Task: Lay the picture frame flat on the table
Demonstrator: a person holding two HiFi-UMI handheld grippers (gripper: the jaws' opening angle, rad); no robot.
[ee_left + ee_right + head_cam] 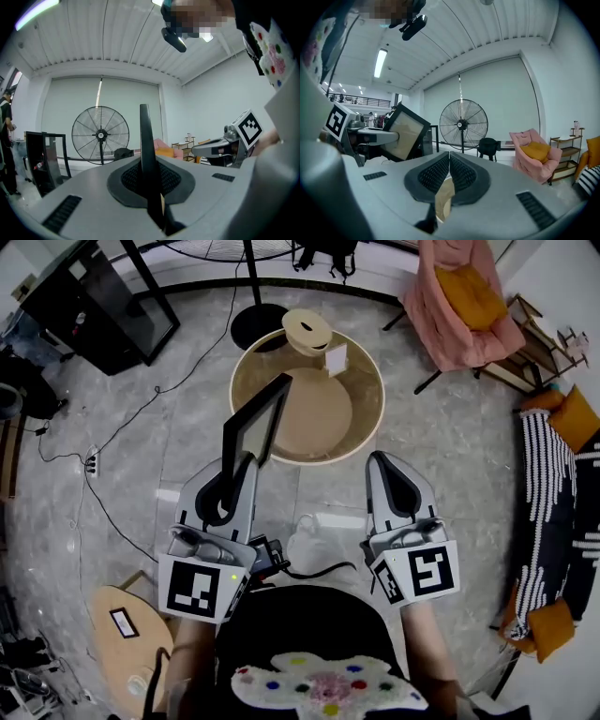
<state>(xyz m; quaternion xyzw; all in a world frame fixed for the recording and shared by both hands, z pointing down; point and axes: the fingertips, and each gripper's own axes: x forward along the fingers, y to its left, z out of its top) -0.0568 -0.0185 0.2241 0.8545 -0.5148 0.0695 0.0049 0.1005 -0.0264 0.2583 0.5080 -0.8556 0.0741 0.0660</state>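
Left gripper [246, 463] jaws pinching picture frame [255, 426] (seemingly upright), right gripper [381, 459] jaws pressed together

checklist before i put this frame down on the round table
1. Left gripper grip on the picture frame: ok, jaws closed on its edge.
2. Right gripper free to help: ok, shut with nothing between its jaws.
3. Frame lying flat: not ok, it stands upright.
4. Frame above the round table: cannot tell, the head view shows it only against the near rim.
5. Landing spot: ok, the white card and the oval beige object sit at the far rim.
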